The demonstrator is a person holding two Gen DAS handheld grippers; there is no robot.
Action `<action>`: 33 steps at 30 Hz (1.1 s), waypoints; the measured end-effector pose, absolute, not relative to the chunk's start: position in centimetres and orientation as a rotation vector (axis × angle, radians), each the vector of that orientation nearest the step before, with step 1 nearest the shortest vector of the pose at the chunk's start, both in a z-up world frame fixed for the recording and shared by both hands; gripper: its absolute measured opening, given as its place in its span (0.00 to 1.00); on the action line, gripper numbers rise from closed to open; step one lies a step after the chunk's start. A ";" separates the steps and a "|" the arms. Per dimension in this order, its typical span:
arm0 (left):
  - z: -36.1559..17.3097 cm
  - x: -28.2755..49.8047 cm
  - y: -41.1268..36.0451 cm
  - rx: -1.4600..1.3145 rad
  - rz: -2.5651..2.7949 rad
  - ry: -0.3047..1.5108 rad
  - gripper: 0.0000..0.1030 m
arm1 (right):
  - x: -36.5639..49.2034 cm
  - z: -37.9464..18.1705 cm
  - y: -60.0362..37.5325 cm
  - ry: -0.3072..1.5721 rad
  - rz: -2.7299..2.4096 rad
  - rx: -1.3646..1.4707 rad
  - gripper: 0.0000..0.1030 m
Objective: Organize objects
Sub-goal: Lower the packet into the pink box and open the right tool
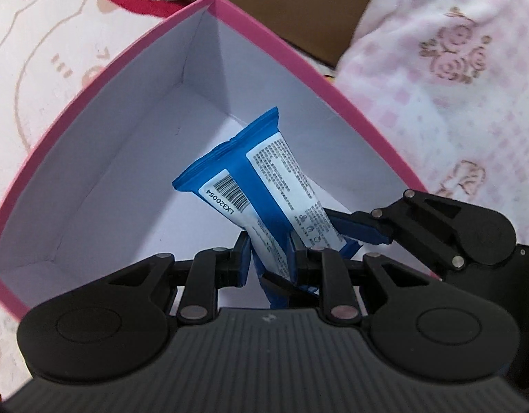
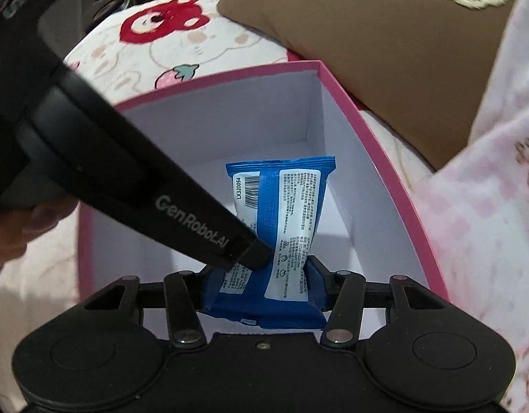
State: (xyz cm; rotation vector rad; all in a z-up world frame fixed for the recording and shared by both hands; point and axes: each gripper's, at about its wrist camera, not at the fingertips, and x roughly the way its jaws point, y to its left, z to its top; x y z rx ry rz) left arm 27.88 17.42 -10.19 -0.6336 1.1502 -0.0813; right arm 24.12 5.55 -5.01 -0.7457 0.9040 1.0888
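Both grippers hold one blue snack packet [image 2: 281, 213] over the open pink box [image 1: 333, 79]: left gripper [image 1: 268, 258] pinched tight, right gripper [image 2: 261, 289] fingers narrowly gripping its near end.

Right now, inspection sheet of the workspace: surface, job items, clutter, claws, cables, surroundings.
Surface: printed bedding, soft and uneven.
Job's things: pink box, white inside, open top; one blue packet held over its interior, label side up.
Clutter: nothing seen inside the box besides the packet.
Grippers: left claw shut on the packet's lower end; right claw pinching the same end from each side, pads pressing the wrapper.
Cables: nothing clearly seen.
Surroundings: brown pillow behind the box, pink floral blanket to its right, a hand at the left edge.
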 end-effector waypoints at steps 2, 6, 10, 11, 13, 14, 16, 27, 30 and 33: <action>-10.9 28.3 17.6 -0.633 -0.073 1.172 0.18 | 24.2 -5.7 5.9 0.892 1.105 -0.797 0.54; -12.0 29.1 17.6 -0.642 -0.062 1.209 0.18 | 24.4 -6.5 6.5 0.901 1.122 -0.878 0.54; -13.1 29.1 18.2 -0.738 -0.018 1.245 0.18 | 23.9 -7.2 6.6 0.894 1.131 -0.931 0.54; -13.3 29.1 18.3 -0.746 -0.017 1.247 0.18 | 23.9 -7.3 6.5 0.891 1.129 -0.934 0.54; -13.5 29.2 18.1 -0.737 -0.009 1.249 0.18 | 24.3 -7.5 6.4 0.901 1.121 -0.925 0.55; -13.5 29.2 18.0 -0.732 -0.004 1.246 0.18 | 24.4 -7.6 6.4 0.898 1.111 -0.932 0.55; -13.6 29.5 17.9 -0.727 -0.002 1.249 0.18 | 24.5 -7.8 6.6 0.880 1.083 -0.975 0.59; -13.4 29.6 17.8 -0.690 0.021 1.210 0.20 | 24.8 -6.9 5.2 0.834 0.955 -1.011 0.69; -13.0 29.5 17.5 -0.635 0.020 1.180 0.18 | 25.3 -6.5 4.3 0.857 0.910 -0.966 0.64; -12.7 29.5 17.2 -0.594 0.002 1.145 0.16 | 26.3 -6.4 3.4 0.903 0.843 -0.908 0.47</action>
